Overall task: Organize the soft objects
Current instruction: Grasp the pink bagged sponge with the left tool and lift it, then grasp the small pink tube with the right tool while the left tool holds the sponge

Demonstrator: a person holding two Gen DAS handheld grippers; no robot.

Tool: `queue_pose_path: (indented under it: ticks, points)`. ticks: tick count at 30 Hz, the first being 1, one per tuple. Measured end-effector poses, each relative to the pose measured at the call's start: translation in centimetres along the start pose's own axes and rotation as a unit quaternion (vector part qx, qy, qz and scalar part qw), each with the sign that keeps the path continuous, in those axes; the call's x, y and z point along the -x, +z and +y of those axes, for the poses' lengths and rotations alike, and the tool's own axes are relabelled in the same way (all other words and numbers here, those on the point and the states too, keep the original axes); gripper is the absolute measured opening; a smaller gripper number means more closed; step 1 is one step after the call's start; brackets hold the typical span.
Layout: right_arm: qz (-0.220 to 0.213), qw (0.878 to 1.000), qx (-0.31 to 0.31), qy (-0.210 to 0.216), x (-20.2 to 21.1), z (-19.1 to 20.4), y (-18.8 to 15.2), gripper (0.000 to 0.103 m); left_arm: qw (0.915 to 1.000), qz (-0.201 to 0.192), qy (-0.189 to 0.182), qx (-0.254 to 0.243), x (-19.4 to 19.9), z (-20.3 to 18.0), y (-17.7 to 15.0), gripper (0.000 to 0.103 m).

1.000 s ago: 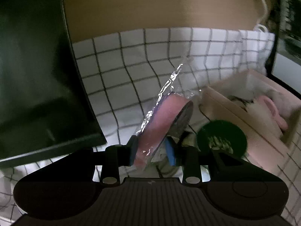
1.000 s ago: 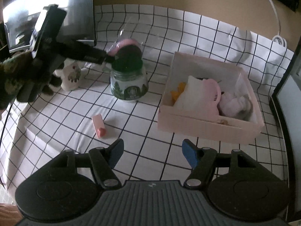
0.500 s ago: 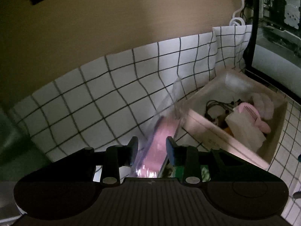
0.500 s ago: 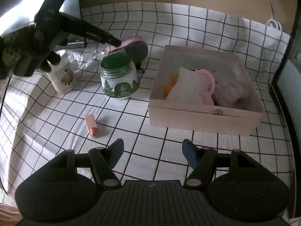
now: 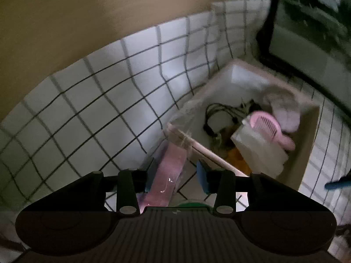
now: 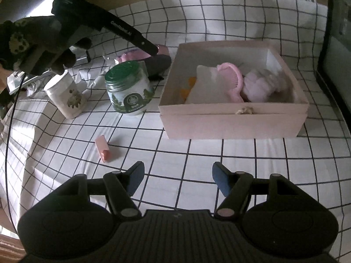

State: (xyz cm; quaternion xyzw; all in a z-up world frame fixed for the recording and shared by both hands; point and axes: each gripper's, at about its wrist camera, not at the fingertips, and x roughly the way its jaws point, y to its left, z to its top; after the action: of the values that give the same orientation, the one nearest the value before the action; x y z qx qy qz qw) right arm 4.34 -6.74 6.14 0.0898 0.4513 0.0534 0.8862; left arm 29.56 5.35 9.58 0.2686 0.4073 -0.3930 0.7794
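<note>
A flat pink pad in clear plastic wrap stands between the fingers of my left gripper, beside the near left corner of the pink box. The jaws are opening: the pad leans on the left finger and a gap shows at the right pad. From the right wrist view, the left gripper comes in from the upper left, held by a gloved hand, with the pad at its tip behind the jar. The box holds a pink comb, a white pack and a fluffy pink piece. My right gripper is open and empty.
A green-lidded jar and a white bottle stand left of the box. A small pink tube lies on the checked cloth in front of them. A dark monitor edge borders the right side.
My left gripper carried the wrapped pink pad rightward to the box's corner and its jaws widened. The right gripper drifted a little closer to the cloth.
</note>
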Motion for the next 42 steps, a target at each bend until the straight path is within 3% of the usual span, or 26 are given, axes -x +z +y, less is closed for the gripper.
queue_pose_path:
  ticks: [6, 11, 16, 20, 23, 26, 30, 33, 38, 42]
  points:
    - [0.006, 1.000, 0.000, 0.006, -0.1, 0.0, 0.0, 0.069, 0.9936, 0.052, 0.069, -0.073, -1.4, -1.3, 1.1, 0.046]
    - [0.008, 1.000, -0.004, 0.014, -0.2, -0.2, -0.3, 0.069, 0.9913, 0.090, 0.091, -0.031, -3.2, 1.4, 2.0, 0.046]
    - [0.013, 1.000, -0.016, 0.016, -0.3, -0.6, -0.9, 0.069, 0.9939, 0.077, 0.078, -0.001, -3.7, 2.6, 2.1, 0.048]
    - [0.008, 1.000, -0.013, 0.012, 0.0, -0.4, -0.9, 0.069, 0.9939, 0.066, 0.088, 0.010, -2.5, 2.5, 1.2, 0.042]
    - [-0.001, 1.000, 0.000, 0.010, 0.3, 0.3, -0.6, 0.069, 0.9952, 0.032, 0.082, 0.043, 0.9, 2.6, -0.4, 0.040]
    - [-0.014, 1.000, 0.021, 0.009, 0.6, 1.7, 0.0, 0.069, 0.9915, -0.028, 0.097, 0.083, 6.1, 2.8, -2.7, 0.039]
    - [-0.032, 0.998, 0.047, 0.009, 0.6, 3.8, 1.0, 0.069, 0.9742, -0.115, 0.100, 0.166, 13.5, 3.0, -7.4, 0.039]
    - [-0.034, 0.997, 0.063, 0.019, 0.1, 5.6, 1.7, 0.069, 0.9583, -0.156, 0.111, 0.213, 17.6, 2.3, -11.7, 0.039]
    - [-0.007, 0.990, 0.131, 0.053, -2.6, 9.9, 2.2, 0.068, 0.9296, -0.178, 0.122, 0.299, 20.9, 1.4, -19.4, 0.039]
    - [0.025, 0.983, 0.171, 0.058, -5.0, 12.5, 2.0, 0.050, 0.8991, -0.189, 0.116, 0.378, 22.3, 0.7, -25.0, 0.039]
